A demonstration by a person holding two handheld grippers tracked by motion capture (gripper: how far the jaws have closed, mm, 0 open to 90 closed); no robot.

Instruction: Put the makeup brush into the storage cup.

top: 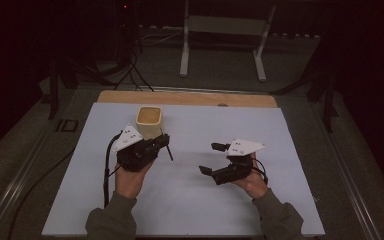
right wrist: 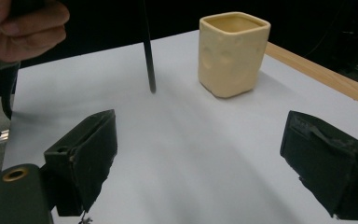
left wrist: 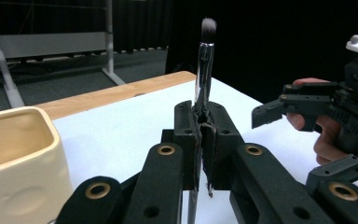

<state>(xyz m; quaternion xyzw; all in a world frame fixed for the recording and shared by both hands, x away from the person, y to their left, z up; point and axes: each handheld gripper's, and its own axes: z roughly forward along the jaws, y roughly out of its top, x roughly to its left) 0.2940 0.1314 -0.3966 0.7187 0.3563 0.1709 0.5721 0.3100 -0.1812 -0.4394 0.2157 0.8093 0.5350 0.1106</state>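
My left gripper point(top: 162, 142) is shut on a thin make-up brush point(left wrist: 204, 70), held a little above the white table point(top: 190, 200). In the left gripper view the brush stands between the closed jaws with its silver ferrule and soft bristle tip pointing up. Its dark handle point(right wrist: 148, 60) hangs down toward the table in the right gripper view. A cream square cup point(top: 149, 120) stands just behind and beside the left gripper, upright and empty as far as I can see. My right gripper point(top: 209, 158) is open to the right of the brush, jaws wide with nothing between them.
The white sheet lies on a wooden tabletop whose bare strip point(top: 190, 97) shows along the far edge. A white metal frame point(top: 222, 30) stands on the dark floor beyond. A black cable point(top: 107, 170) trails from the left gripper.
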